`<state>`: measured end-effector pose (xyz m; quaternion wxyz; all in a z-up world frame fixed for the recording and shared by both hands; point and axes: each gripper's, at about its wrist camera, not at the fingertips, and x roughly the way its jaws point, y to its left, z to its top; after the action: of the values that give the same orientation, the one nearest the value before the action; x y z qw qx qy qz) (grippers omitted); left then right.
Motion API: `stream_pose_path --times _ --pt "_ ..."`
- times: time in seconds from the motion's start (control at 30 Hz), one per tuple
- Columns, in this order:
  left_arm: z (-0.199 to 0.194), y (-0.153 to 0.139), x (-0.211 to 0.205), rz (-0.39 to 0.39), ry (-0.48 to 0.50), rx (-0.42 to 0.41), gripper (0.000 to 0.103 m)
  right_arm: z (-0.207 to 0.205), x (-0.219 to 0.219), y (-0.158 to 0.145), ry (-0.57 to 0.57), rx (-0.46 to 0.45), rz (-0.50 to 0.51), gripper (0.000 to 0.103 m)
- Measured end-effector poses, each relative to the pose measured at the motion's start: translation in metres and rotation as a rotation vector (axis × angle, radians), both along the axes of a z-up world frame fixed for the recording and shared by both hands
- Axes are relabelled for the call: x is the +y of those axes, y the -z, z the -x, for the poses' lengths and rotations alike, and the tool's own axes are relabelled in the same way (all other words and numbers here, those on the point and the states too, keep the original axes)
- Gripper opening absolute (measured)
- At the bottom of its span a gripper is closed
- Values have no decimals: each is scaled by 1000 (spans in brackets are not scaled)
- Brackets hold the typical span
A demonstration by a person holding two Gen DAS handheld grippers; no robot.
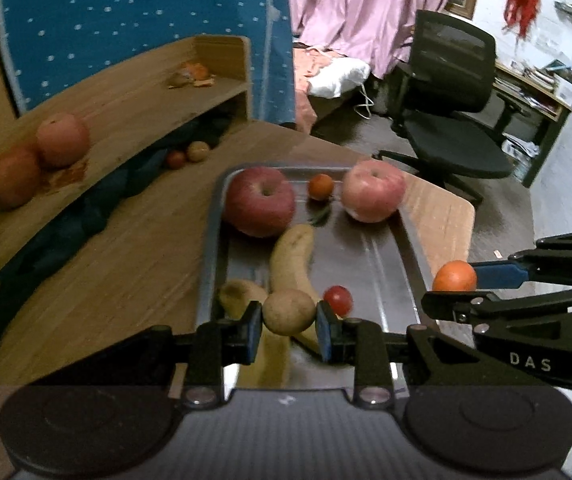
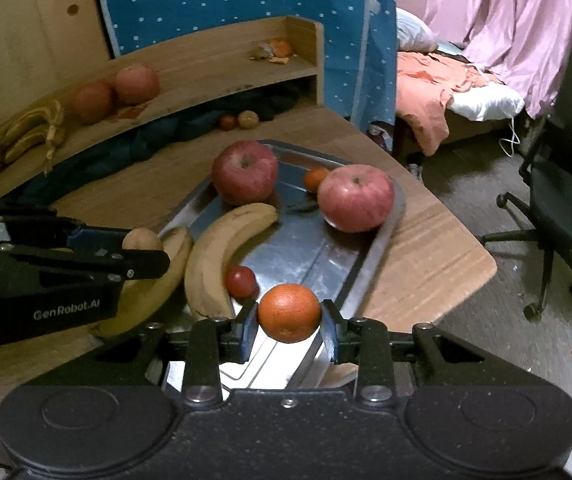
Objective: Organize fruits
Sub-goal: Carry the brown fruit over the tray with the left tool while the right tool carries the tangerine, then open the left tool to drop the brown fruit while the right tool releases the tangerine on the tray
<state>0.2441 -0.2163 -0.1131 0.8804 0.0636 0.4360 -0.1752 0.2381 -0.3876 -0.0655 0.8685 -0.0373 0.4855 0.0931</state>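
A metal tray (image 1: 402, 240) (image 2: 378, 240) on the wooden desk holds two red apples (image 1: 259, 200) (image 1: 372, 190) (image 2: 244, 171) (image 2: 355, 197), two bananas (image 1: 292, 256) (image 2: 217, 252), a small orange (image 1: 320, 186) (image 2: 314, 178) and a small red tomato (image 1: 338, 300) (image 2: 240, 280). My left gripper (image 1: 289, 320) (image 2: 141, 246) is shut on a brown kiwi (image 1: 289, 311) (image 2: 141, 239) above the tray's near end. My right gripper (image 2: 289, 318) (image 1: 454, 285) is shut on an orange (image 2: 289, 312) (image 1: 454, 276) over the tray's right near edge.
A wooden shelf (image 1: 125, 92) (image 2: 213, 60) at the back left carries two more apples (image 1: 63, 139) (image 2: 137, 84), bananas (image 2: 33, 128) and peel scraps (image 1: 191, 74). Dark cloth, a tomato and a kiwi lie under it (image 1: 187, 154). A black office chair (image 1: 450, 92) stands on the floor to the right.
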Motion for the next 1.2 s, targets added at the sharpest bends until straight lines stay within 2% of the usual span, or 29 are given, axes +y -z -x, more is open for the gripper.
stream_pose_path --times 0.27,0.57,1.2 --pt "-4 3 -14 -10 29 8 32 4 -10 5 37 12 -4 35" --pt "-26 8 -25 -22 16 14 32 -13 -20 13 28 23 -4 35" --pt "-80 26 -51 -18 -8 88 32 -70 -31 34 -123 74 22 35"
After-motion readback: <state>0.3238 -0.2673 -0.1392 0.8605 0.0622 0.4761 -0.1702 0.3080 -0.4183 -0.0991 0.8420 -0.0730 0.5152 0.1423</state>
